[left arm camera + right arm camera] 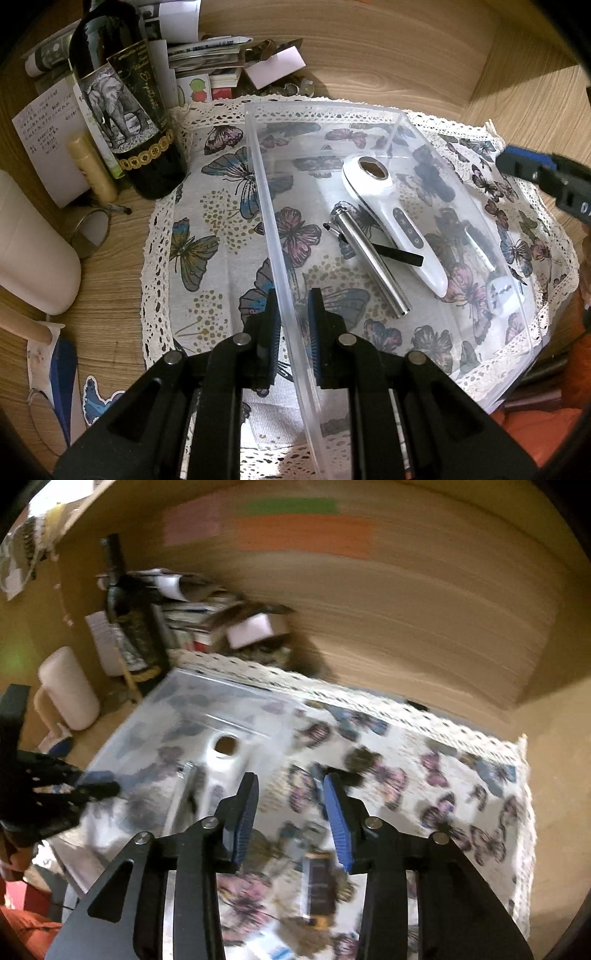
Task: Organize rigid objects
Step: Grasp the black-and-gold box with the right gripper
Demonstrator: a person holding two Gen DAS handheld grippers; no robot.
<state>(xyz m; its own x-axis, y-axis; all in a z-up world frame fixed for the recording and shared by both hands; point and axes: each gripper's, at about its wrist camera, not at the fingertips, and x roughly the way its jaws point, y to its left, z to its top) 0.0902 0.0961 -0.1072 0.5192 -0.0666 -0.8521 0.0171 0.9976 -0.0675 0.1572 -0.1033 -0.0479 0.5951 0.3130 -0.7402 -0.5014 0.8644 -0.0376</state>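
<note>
Clear plastic bin [369, 122] sits on the butterfly-print cloth [207, 236], its near left wall between the left gripper [293, 310]'s jaws, which straddle it without visibly pressing. Inside lie a metal cylinder [373, 262] and a white handheld device [399, 221]. Beyond stands a dark wine bottle [125, 110]. The right gripper [290, 801] hovers spread and empty over the cloth, above a blurred dark rectangular item [317, 890].
</note>
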